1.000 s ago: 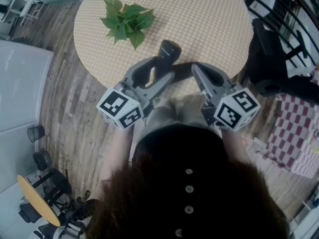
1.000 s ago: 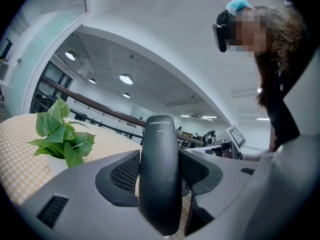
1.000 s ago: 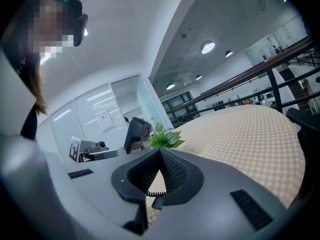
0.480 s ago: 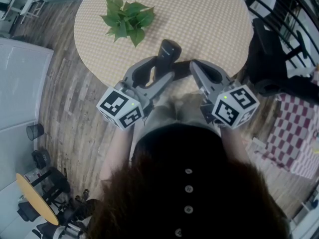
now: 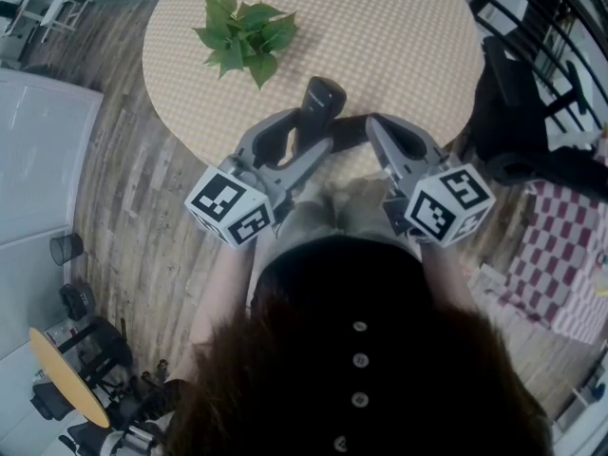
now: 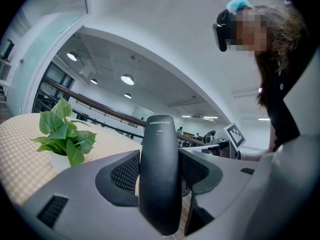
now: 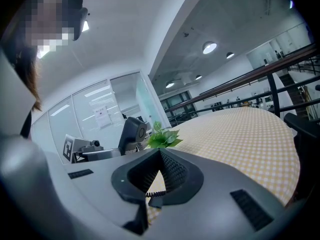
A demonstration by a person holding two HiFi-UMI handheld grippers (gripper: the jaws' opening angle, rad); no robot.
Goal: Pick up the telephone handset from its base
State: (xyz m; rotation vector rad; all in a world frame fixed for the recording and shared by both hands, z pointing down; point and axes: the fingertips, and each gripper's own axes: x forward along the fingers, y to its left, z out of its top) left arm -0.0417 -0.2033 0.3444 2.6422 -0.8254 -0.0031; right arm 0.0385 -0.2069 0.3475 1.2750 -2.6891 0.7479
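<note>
**Item:** telephone handset [image 6: 159, 174].
**Location:** upright between the jaws of your left gripper [image 5: 302, 137], which is clamped on both its flanks by the ribbed pads. It sits over the near edge of the checked table [image 5: 408, 27], well apart from the plant [image 5: 245, 36].
**Right gripper** [image 7: 159, 153]: tips closed together. A coiled cord [image 7: 149, 194] shows through the gap below them, possibly only passing behind.
**Handling:** raise the handset straight, with even pressure and no tilt. Go slowly so the cord pays out and doesn't drag the base, which isn't clearly visible here.
</note>
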